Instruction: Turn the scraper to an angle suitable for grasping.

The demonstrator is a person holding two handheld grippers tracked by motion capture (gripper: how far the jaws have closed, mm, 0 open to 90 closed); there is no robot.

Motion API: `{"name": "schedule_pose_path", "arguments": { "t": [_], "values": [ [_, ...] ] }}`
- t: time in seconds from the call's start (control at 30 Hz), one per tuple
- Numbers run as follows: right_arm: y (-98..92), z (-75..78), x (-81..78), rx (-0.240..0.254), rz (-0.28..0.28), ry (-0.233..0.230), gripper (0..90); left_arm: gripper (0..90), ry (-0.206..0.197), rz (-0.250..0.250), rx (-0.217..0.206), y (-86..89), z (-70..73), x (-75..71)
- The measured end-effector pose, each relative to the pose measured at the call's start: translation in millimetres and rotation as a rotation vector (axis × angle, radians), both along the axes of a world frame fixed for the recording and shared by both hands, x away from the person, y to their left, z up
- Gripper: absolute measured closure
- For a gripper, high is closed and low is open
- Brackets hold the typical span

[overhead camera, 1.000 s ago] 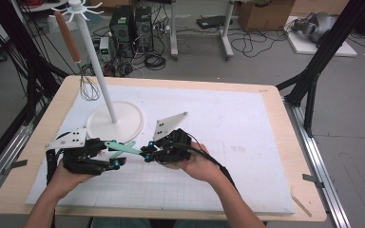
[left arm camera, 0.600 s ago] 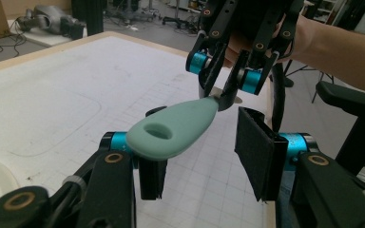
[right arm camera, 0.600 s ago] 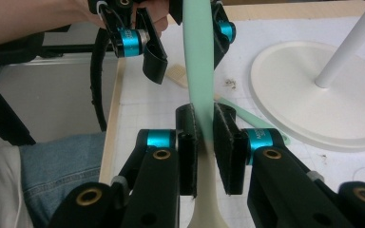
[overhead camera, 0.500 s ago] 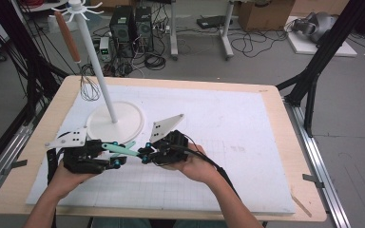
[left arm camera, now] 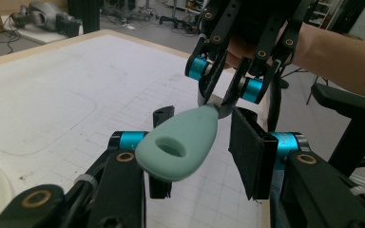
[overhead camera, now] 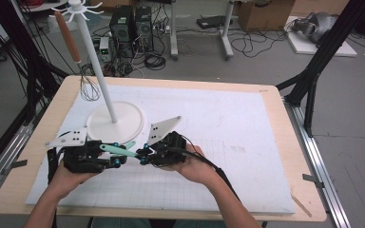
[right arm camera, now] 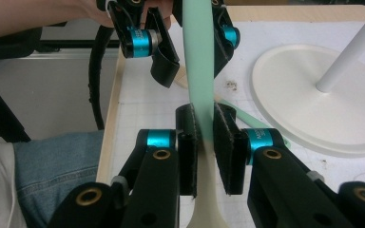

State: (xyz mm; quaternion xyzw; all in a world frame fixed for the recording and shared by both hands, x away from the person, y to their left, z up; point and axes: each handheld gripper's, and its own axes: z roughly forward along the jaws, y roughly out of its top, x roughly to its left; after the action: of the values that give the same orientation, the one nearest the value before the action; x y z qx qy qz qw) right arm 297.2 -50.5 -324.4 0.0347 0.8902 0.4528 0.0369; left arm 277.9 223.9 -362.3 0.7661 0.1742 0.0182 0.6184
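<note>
A utensil with a mint-green handle hangs level between the two grippers, just in front of the white stand. My right gripper is shut on it where the mint handle meets its cream part. The handle's end, which has a hole, lies between the jaws of my left gripper. Those jaws have just been closing, and a gap still shows beside the right pad. In the high view the left gripper and the right gripper face each other tip to tip.
A white stand with a round base and a tall pole rises at the back left. A whisk with a wooden handle hangs from its top hooks. A white mat covers the wooden table, and the near table edge is close.
The left gripper's jaws have drawn closer around the mint handle's end. Both hands stay where they were.
</note>
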Motion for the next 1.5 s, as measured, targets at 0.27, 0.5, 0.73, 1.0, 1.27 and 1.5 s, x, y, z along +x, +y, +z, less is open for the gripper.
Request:
{"name": "schedule_pose_path", "arguments": {
  "t": [0.27, 0.5, 0.73, 1.0, 1.27, 1.5],
  "values": [
    [0.9, -0.1, 0.0, 0.000, 0.000, -0.006, 80.4, 62.3, 0.004, 0.003, -0.001, 0.8, 0.6, 0.2],
    [1.6, -0.4, -0.7, -0.004, -0.006, -0.004, 80.3, 62.4, 0.008, 0.005, -0.012, 0.9, 0.2, 0.7],
    [2.3, -0.7, 0.0, -0.003, -0.001, -0.010, 80.3, 63.2, 0.014, 0.005, -0.016, 1.5, 0.1, 1.3],
    [6.0, -1.4, -1.4, -0.009, -0.008, -0.033, 80.2, 76.0, 0.030, 0.003, -0.053, 3.5, 1.3, 2.0],
    [15.3, -4.4, -1.3, -0.009, 0.000, -0.063, 89.3, 82.0, 0.015, 0.008, -0.058, 6.2, 4.9, 1.2],
    [16.5, -6.6, 1.9, -0.007, 0.016, -0.026, 79.5, 82.2, -0.006, 0.006, -0.052, 5.6, 9.7, -0.8]
  ]
}}
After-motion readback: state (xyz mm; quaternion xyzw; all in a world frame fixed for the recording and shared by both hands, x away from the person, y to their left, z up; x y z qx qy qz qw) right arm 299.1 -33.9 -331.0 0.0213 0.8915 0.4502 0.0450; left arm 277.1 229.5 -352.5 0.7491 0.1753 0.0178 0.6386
